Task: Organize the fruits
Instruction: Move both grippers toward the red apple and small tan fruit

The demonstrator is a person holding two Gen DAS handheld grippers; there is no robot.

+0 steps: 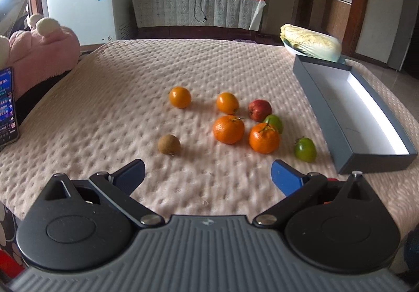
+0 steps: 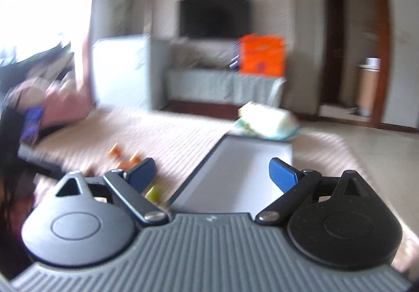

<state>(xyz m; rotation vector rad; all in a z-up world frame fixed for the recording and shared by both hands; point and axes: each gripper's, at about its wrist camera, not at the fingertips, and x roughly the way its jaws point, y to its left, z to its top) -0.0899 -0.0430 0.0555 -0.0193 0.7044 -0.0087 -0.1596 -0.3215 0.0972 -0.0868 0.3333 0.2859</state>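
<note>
Both tongs, left (image 1: pixel 208 174) & right (image 2: pixel 212 172), gape wide, seemingly empty.

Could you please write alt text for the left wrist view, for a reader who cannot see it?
Eight loose fruits lie on a pink textured bedspread ahead of the open, empty left claw: four oranges, a red apple, two green fruits and a brown one. An empty grey box sits to their right, with a cabbage behind it.
</note>
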